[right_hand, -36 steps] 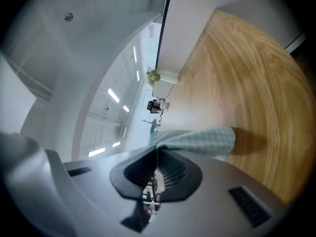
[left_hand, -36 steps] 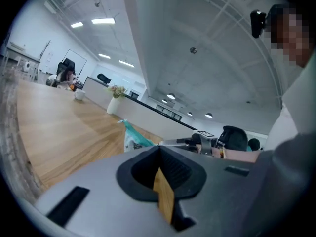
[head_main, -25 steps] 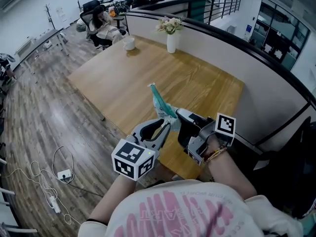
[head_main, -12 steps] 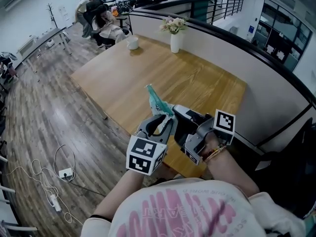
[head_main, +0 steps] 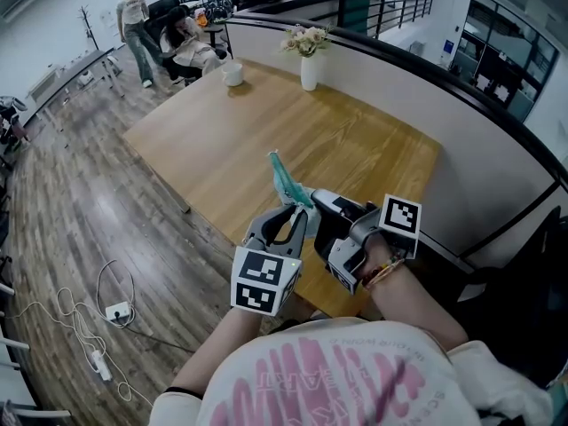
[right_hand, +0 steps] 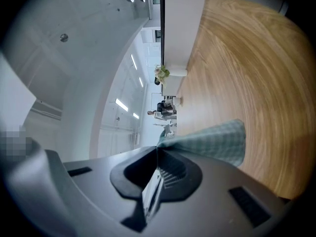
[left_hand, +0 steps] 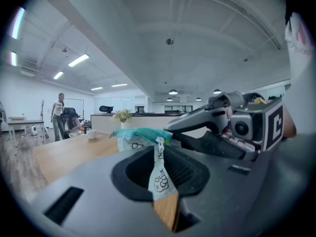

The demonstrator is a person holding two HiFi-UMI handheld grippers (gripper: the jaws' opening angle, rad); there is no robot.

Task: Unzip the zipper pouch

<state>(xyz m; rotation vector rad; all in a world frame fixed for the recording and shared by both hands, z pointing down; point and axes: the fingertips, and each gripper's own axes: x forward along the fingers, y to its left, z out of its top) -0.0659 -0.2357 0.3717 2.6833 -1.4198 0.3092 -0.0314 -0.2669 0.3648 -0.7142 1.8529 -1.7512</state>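
Note:
A teal checked zipper pouch (head_main: pixel 285 179) hangs in the air over the near edge of the wooden table (head_main: pixel 213 140). My right gripper (head_main: pixel 312 199) is shut on the pouch's lower end, and in the right gripper view the checked fabric (right_hand: pixel 212 139) runs out from the pinched jaws (right_hand: pixel 158 150). My left gripper (head_main: pixel 296 216) sits just left of it. In the left gripper view the pouch (left_hand: pixel 139 134) lies ahead, and its white pull tag (left_hand: pixel 159 177) hangs in the gap between the jaws (left_hand: pixel 159 149). These jaws are closing, and a wedge of daylight still shows beside the tag.
A white vase of flowers (head_main: pixel 307 63) and a white cup (head_main: pixel 233 75) stand at the table's far side. Behind them runs a low partition wall (head_main: pixel 417 69). A person (head_main: pixel 133 20) walks at the back left near a seated one (head_main: pixel 188 47). Cables and a power strip (head_main: pixel 108 314) lie on the floor at left.
My left gripper has shifted right and up toward the pouch, and its jaws have narrowed around the tag. The right gripper and pouch stay about where they were. A person has walked into view at back left.

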